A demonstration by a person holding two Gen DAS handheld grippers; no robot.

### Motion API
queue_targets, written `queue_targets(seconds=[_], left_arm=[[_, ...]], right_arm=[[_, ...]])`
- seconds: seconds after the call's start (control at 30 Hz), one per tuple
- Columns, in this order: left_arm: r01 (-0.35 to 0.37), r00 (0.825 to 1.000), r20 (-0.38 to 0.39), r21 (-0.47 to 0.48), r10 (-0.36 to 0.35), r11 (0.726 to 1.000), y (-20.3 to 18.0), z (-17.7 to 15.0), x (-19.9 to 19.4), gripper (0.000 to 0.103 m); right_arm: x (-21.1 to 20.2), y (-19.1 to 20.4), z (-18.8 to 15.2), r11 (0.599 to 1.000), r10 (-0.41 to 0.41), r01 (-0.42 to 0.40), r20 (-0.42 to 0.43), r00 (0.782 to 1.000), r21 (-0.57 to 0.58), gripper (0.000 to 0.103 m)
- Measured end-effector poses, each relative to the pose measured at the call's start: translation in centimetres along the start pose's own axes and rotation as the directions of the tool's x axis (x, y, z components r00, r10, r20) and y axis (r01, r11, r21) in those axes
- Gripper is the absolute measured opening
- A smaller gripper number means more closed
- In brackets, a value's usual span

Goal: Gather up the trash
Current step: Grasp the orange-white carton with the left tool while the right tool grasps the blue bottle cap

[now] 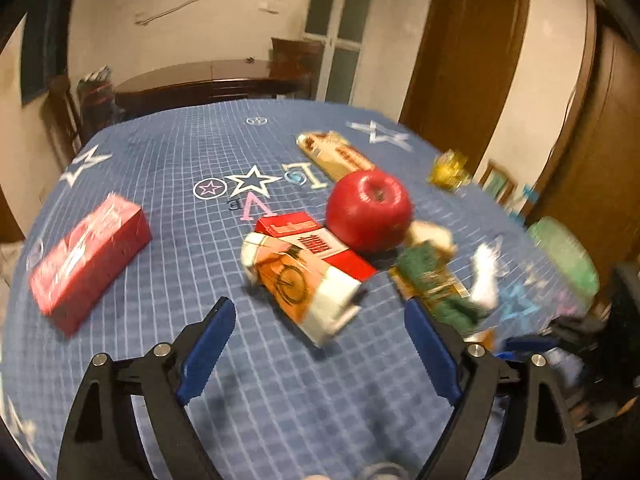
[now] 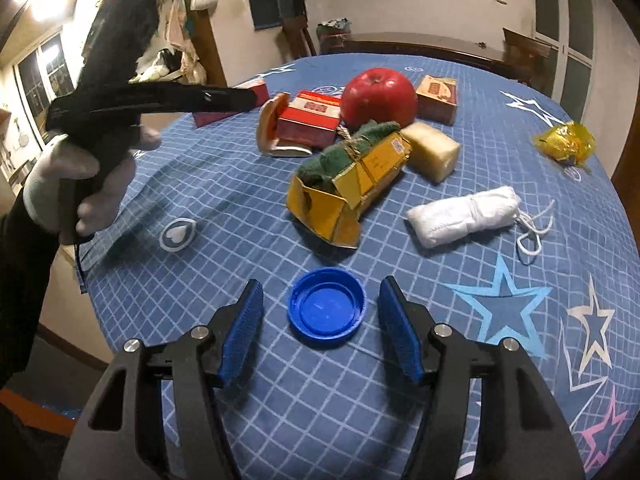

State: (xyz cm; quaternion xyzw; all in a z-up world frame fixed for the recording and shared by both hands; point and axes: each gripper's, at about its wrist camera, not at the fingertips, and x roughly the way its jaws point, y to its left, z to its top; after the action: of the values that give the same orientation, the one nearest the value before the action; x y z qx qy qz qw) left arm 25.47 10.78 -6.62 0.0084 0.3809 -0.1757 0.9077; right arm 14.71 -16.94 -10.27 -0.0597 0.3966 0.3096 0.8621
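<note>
A blue bottle cap [image 2: 326, 308] lies open side up on the blue checked tablecloth [image 2: 280, 392]. It sits between the fingers of my right gripper [image 2: 322, 282], whose blue pads stand apart from it on both sides. My left gripper [image 1: 318, 304] is wide open with nothing between its pads. Just ahead of it lies an orange and white carton [image 1: 304, 284] against a red and white cigarette pack [image 1: 320, 244]. A yellow crumpled wrapper [image 2: 564, 144] lies near the table's far right edge.
A red apple [image 2: 378, 96], a gold box stuffed with green cloth [image 2: 352, 184], a beige block [image 2: 434, 150], a white cloth roll [image 2: 464, 216] and a brown box [image 2: 438, 98] crowd the middle. A red box [image 1: 88, 260] lies left. A gloved hand [image 2: 80, 176] holds the other gripper.
</note>
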Motion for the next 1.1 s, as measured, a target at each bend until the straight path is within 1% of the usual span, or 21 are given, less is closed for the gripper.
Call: queue_targets(seconds=[0.07,0.2,0.23,0.27,0.3,0.33,0.37,0.43,0.5,0.57,0.6,0.63,0.67,0.8,0.87,0.93,1.03,1.1], left_arm=[[-0.026,1.000,-0.012,-0.006,0.026,1.000,0.3,0.2,1.0,0.087],[-0.038,0.999,-0.020,-0.038,0.037,0.999,0.1,0.2,3.0,0.086],[-0.038,0.999,-0.026,-0.042,0.037,0.998,-0.1,0.2,3.4,0.081],[-0.035,0.999,-0.032,-0.045,0.034,0.998,-0.2,0.1,3.7,0.071],[-0.023,0.999,-0.037,-0.051,0.022,0.998,-0.3,0.0,3.9,0.065],[-0.012,0.999,-0.037,-0.065,0.010,0.998,-0.2,0.0,4.0,0.054],[-0.006,1.000,-0.031,-0.084,0.003,0.996,0.0,-0.1,3.9,0.048],[0.001,1.000,-0.009,-0.107,-0.002,0.994,0.3,-0.5,3.4,0.043],[-0.012,1.000,0.007,-0.118,0.013,0.993,0.3,-1.0,2.9,0.037],[-0.038,0.999,0.003,-0.134,0.039,0.990,0.5,-1.5,2.7,0.022],[-0.060,0.998,0.003,-0.153,0.061,0.986,0.8,-1.8,2.6,0.018],[-0.074,0.997,0.012,-0.168,0.077,0.983,1.0,-2.1,2.3,0.011],[-0.082,0.996,0.025,-0.192,0.088,0.978,1.3,-2.4,1.7,0.007],[-0.111,0.988,0.077,-0.239,0.133,0.964,1.7,-3.8,-1.0,0.006],[-0.119,0.985,0.096,-0.243,0.146,0.963,1.6,-4.3,-2.2,0.006],[-0.128,0.979,0.121,-0.242,0.161,0.962,1.1,-4.8,-3.6,0.006],[-0.147,0.967,0.177,-0.209,0.185,0.967,-0.6,-5.6,-6.4,0.006],[-0.173,0.954,0.214,-0.186,0.212,0.967,-2.3,-6.2,-8.0,0.006]], right_arm=[[0.2,-0.5,-0.2,1.000,-0.001,0.001,0.000,1.000,0.018,0.058],[0.2,-0.5,-0.2,0.999,-0.005,0.004,0.011,1.000,0.032,0.055],[0.3,-0.5,-0.1,0.999,-0.008,0.008,0.013,1.000,0.033,0.052],[0.3,-0.5,0.0,0.999,-0.010,0.010,0.014,1.000,0.035,0.049],[0.4,-0.6,0.0,0.999,-0.012,0.011,0.016,1.000,0.037,0.042],[0.4,-0.6,0.0,0.999,-0.017,0.016,0.023,1.000,0.040,0.039],[0.3,-0.6,0.0,0.999,-0.023,0.022,0.032,0.999,0.042,0.039],[0.0,-0.6,-0.2,0.999,-0.024,0.022,0.044,0.999,0.045,0.038],[-0.1,-0.4,-0.4,0.999,-0.026,0.024,0.053,0.998,0.044,0.038],[-0.2,-0.2,-0.5,0.999,-0.029,0.026,0.063,0.998,0.046,0.038],[-0.3,-0.1,-0.5,0.998,-0.033,0.029,0.072,0.997,0.050,0.038],[-0.6,0.0,-0.6,0.998,-0.034,0.030,0.079,0.996,0.051,0.038],[-0.9,0.1,-0.7,0.998,-0.036,0.032,0.086,0.996,0.052,0.038],[-2.2,0.7,-0.6,0.998,-0.058,0.052,0.127,0.990,0.046,0.038],[-2.6,0.9,-0.5,0.997,-0.063,0.056,0.142,0.988,0.047,0.038],[-3.1,1.1,-0.2,0.997,-0.074,0.068,0.167,0.983,0.047,0.038],[-4.1,1.6,0.3,0.996,-0.087,0.079,0.208,0.974,0.045,0.038],[-4.5,1.7,0.7,0.995,-0.093,0.086,0.228,0.969,0.043,0.038]])
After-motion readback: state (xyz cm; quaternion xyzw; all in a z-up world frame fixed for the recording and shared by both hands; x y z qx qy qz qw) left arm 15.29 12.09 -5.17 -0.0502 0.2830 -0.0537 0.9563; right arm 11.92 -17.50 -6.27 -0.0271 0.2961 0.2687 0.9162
